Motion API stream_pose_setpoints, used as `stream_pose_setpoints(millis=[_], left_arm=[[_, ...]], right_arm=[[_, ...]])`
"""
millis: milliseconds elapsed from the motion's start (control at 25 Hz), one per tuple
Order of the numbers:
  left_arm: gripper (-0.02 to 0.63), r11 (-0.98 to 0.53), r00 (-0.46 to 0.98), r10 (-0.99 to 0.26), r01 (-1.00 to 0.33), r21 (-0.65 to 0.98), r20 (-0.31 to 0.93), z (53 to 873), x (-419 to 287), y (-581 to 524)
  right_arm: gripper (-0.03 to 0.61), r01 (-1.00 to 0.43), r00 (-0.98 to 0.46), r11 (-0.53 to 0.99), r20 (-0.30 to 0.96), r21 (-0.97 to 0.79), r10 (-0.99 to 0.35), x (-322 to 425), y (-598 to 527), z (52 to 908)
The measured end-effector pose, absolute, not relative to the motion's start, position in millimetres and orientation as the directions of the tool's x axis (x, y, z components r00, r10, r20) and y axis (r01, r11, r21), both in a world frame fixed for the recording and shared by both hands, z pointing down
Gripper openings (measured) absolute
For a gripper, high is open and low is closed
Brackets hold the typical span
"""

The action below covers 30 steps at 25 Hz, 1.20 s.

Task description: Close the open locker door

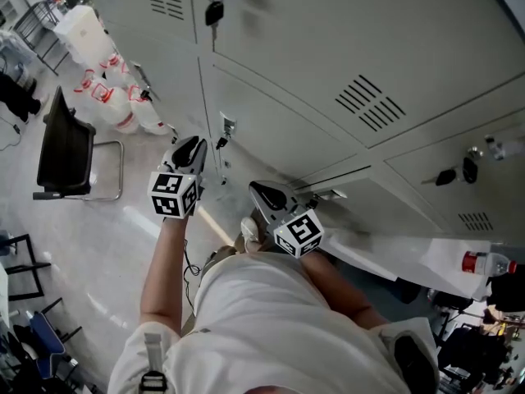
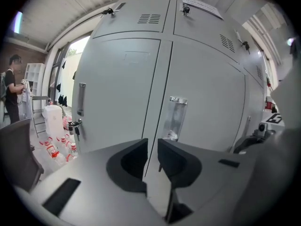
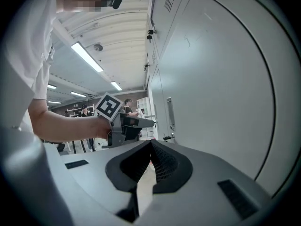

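Note:
A row of grey lockers fills the head view; every door I can see lies flush, with a thin dark seam near the right gripper. My left gripper is held up close to a lower door that carries a clear handle. Its jaws stand slightly apart with nothing between them, in line with the seam between two doors. My right gripper hangs lower beside the same locker face. Its fingertips meet and hold nothing. The left gripper also shows in the right gripper view.
A black chair and packs of water bottles stand on the floor at the left. Keys hang from locker locks. A white ledge with a red-capped bottle is at the right. A person stands far off.

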<state>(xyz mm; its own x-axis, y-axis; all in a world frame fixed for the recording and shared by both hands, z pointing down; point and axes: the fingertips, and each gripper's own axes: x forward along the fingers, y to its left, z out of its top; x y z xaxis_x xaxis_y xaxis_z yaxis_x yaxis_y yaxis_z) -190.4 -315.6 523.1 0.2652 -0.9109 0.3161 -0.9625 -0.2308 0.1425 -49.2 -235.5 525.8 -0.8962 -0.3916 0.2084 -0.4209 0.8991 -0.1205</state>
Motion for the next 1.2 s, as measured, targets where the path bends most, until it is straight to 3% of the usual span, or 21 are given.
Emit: stream_pose_setpoints(millis=[640,1200], left_arm=[[0.063,-0.069,0.101,-0.937,-0.992,0.107,0.333,524.9,-249.0,-203.1],[0.005,0.032,-0.013,-0.951,-0.998,0.057,0.309,506.5,-279.3,-115.7]], right_arm=[[0.012,-0.210,-0.968,0.970,0.169,-0.123,-0.188,-121.0,-195.3,512.3],[0.012,-0.067,-0.990,0.990,0.129,-0.123,-0.051,-171.7,-159.1,498.2]])
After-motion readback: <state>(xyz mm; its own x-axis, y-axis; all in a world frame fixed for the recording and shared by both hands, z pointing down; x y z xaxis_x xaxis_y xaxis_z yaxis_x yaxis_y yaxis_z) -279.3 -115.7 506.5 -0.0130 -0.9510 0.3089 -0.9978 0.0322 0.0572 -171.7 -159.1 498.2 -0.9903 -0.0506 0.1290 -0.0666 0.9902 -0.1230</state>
